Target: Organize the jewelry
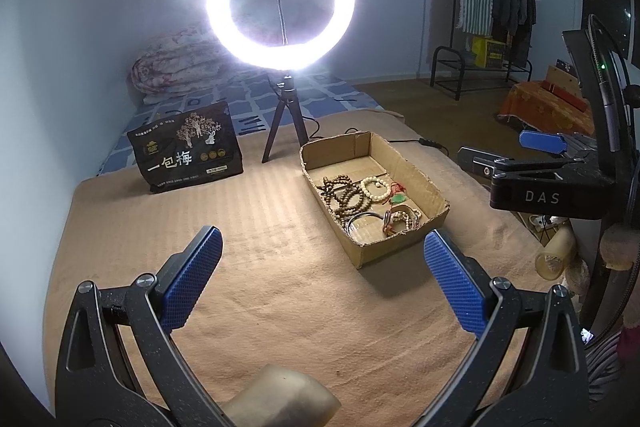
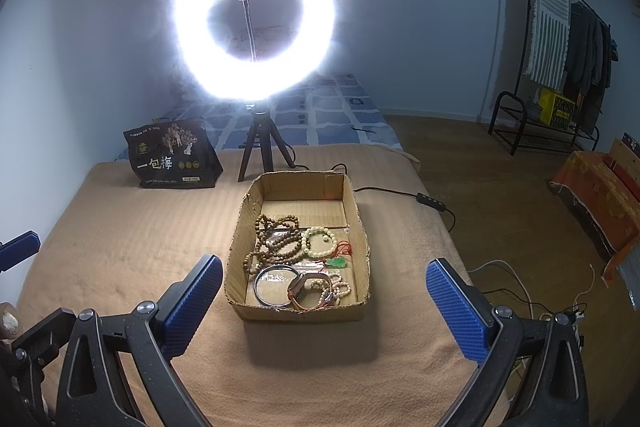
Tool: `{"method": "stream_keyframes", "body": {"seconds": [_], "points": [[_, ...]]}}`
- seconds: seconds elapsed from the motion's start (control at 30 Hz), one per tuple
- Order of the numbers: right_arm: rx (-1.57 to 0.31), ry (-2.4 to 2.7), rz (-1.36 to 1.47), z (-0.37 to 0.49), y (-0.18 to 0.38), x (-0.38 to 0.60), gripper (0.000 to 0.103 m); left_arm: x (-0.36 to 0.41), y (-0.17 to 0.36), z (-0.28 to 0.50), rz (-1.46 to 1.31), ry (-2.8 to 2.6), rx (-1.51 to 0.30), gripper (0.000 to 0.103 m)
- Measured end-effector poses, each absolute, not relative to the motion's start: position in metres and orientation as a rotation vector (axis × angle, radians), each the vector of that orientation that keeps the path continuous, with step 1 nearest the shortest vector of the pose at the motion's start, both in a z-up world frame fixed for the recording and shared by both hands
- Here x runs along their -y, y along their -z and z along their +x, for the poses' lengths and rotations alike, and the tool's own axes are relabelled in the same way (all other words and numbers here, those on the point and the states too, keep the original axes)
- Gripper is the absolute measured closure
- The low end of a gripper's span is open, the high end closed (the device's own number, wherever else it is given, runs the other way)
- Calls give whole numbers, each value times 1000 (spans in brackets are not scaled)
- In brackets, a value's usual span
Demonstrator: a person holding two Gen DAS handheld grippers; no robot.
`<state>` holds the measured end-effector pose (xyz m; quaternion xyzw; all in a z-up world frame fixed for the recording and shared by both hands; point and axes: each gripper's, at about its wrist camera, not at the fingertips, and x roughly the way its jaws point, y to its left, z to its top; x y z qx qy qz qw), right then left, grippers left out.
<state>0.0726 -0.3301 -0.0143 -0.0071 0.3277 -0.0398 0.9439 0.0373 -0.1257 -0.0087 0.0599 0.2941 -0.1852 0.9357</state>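
blue-padded fingers of the left claw (image 1: 323, 281) stand spread wide apart over the tan blanket (image 1: 248, 219), with nothing between them and nothing touching the pads. the right claw (image 2: 324, 311) is just as wide open and empty, hovering near the close end of the cardboard box (image 2: 240, 247), which sits between its two fingers in the right wrist view without touching either.

the box rests on the blanket, right of centre. inside it, in the near half, lie the jewelry pieces: a tangle of brown wooden beads (image 2: 276, 243) at the left, a cream bead bracelet (image 2: 320, 242) to their right, a green pendant (image 2: 338, 262) on a red cord just beside that, a silver bangle (image 2: 274, 285) at the near left, and a brown ring with pale beads (image 2: 316, 291) at the near right. the far half of the box is bare cardboard.

beyond the box stand a lit ring light (image 2: 254, 23) on a small tripod and a black snack bag (image 2: 172, 155) at the far left.
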Motion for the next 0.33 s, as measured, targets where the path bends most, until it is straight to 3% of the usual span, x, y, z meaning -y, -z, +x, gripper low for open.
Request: {"method": "stream_keyframes", "body": {"seconds": [0.33], "points": [[-676, 81, -21, 71, 16, 332, 0, 126, 9, 36, 127, 352, -587, 0]]}}
